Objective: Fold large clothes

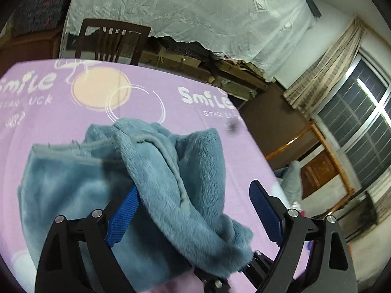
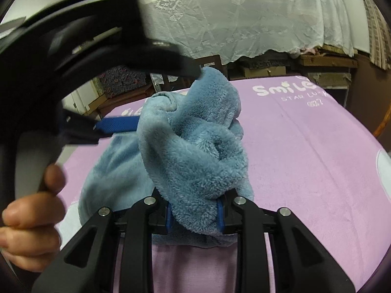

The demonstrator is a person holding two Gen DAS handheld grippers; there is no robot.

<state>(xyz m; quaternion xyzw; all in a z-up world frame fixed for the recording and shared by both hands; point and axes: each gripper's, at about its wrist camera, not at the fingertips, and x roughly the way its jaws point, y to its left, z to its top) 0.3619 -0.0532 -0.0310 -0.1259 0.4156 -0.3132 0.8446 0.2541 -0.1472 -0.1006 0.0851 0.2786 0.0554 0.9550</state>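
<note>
Resting on the purple bedsheet (image 1: 171, 92) printed with the word "Smile" is a blue fleece garment (image 1: 80, 188), part flat on the sheet and part lifted into a bunched fold. At the left of the right wrist view, a hand (image 2: 31, 222) holds the black frame of the left gripper (image 2: 161, 97), which appears blurred there; one of its blue fingers (image 2: 117, 124) reaches up to the left edge of the raised fleece (image 2: 195, 151). In the left wrist view the left gripper (image 1: 195, 193) stands wide, jaws spread far apart, with the fold of fleece draped between them. The left blue pad (image 1: 124, 214) touches the cloth, while the right pad (image 1: 265, 210) stands clear of it, so the cloth is not clamped. Further right in the right wrist view, the right gripper (image 2: 195, 217) is closed on the lower end of the bunched fleece, both blue pads pressing into it from either side, holding it up off the sheet. Beyond the bed, from left to right in the left wrist view: a dark wooden chair (image 1: 110, 41), a white lace cloth (image 1: 195, 12) over stacked furniture, a striped curtain (image 1: 325, 68) and a barred window (image 1: 361, 122).
</note>
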